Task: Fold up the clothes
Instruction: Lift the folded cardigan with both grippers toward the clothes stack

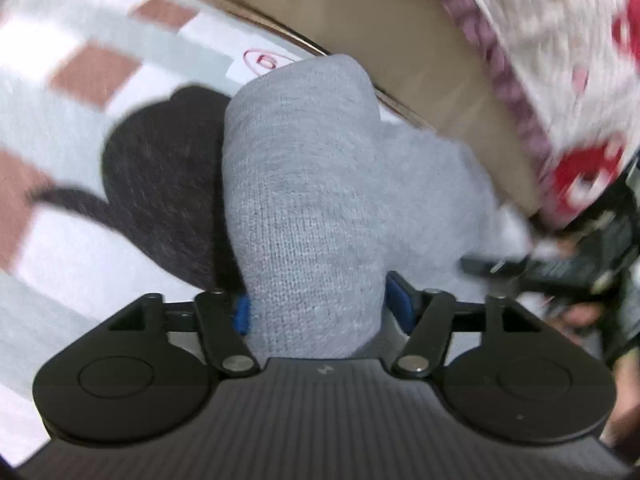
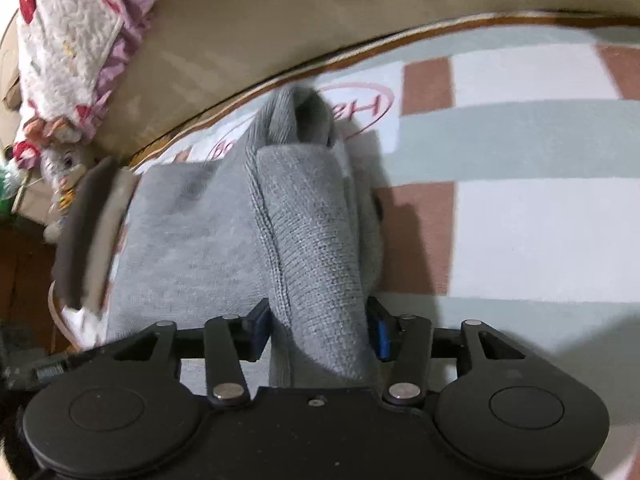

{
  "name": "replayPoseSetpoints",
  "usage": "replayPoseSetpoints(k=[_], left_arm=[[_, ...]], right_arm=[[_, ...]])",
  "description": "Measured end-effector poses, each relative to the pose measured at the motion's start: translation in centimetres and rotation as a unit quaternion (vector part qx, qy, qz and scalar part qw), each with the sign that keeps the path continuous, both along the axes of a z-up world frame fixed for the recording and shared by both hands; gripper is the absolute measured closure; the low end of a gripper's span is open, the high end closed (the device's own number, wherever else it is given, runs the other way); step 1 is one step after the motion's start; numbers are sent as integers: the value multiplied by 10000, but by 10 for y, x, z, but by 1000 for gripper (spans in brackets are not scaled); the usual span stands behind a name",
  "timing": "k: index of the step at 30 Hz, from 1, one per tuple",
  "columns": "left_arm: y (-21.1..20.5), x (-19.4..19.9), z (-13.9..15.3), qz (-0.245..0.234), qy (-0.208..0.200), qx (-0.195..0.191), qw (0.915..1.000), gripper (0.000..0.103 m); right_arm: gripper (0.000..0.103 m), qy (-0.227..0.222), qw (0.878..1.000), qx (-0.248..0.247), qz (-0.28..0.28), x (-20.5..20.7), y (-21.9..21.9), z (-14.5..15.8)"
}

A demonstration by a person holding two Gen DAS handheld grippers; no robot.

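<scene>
One grey knit garment lies on a checked blanket with white, pale green and pink squares. Both grippers have a fold of it. In the left wrist view the left gripper has a thick roll of the knit bunched between its two blue pads, which press on it from either side; the roll rises from the jaws and reaches toward the far edge of the blanket. Just left of the roll a dark patch lies on the blanket; whether it is shadow or a second dark cloth cannot be told. At the right edge of this view the right gripper's black frame shows, blurred.

In the right wrist view the right gripper clamps another fold of the same garment between its two blue pads. The rest of the knit spreads flat to the left, and a seam runs along the held fold. One red oval logo is printed on the blanket at the far end of the garment.

Beyond the blanket's edge lies a tan surface, and one fluffy white cloth with red marks and a purple frill sits at far left.
</scene>
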State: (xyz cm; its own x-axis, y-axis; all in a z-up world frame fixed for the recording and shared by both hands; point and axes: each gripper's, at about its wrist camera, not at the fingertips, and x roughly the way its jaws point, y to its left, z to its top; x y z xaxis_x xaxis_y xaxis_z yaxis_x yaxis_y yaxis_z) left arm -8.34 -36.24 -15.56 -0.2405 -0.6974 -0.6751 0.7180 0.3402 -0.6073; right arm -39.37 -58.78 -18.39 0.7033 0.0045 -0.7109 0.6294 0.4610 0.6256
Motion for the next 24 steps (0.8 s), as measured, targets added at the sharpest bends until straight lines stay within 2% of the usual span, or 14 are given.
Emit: replayPoseSetpoints(k=[2, 5, 7, 8, 10, 11, 12, 13, 14, 16, 18, 20, 21, 24], left_arm=[[-2, 7, -10, 13, 270, -39, 9996, 36], [-13, 8, -18, -79, 335, -34, 9994, 30], [-18, 4, -21, -149, 227, -47, 9996, 25], [-19, 2, -19, -181, 126, -68, 9997, 25], [-19, -3, -12, -226, -128, -113, 9996, 27], [-18, -5, -8, -249, -255, -135, 9993, 34], [-18, -8, -5, -271, -382, -157, 9988, 46], [-18, -10, -1, -294, -508, -179, 9981, 51], [-17, -14, 6, -311, -655, -221, 9971, 52], [-15, -25, 28, -333, -1104, -348, 9927, 53], [-13, -40, 49, -327, -1844, -492, 9811, 52], [-20, -45, 54, -323, -2264, -454, 9724, 51], [-25, -44, 52, -321, -2290, -384, 9721, 50], [-34, -25, 28, -182, -1637, -30, 9863, 46]], right_arm=[[44, -193, 9995, 245, 47, 1, -4, -8], [42, -353, 9988, 329, 97, 3, -7, -14], [37, -437, 9984, 341, 58, 6, -8, -15], [32, -487, 9983, 333, 26, 8, -8, -15], [31, -371, 9993, 71, 56, 18, -2, -9], [36, -286, 9995, -90, 82, 23, 1, -5], [47, -294, 9989, -343, 155, 27, 7, 4], [58, -362, 9968, -656, 259, 30, 16, 17], [63, -430, 9937, -969, 362, 32, 24, 29], [67, -625, 9847, -1543, 515, 35, 40, 53], [67, -872, 9758, -1935, 534, 35, 51, 71], [67, -688, 9749, -2059, 487, 39, 47, 67], [67, -493, 9771, -2025, 436, 42, 42, 60], [63, -169, 9860, -1653, 144, 41, 23, 37]])
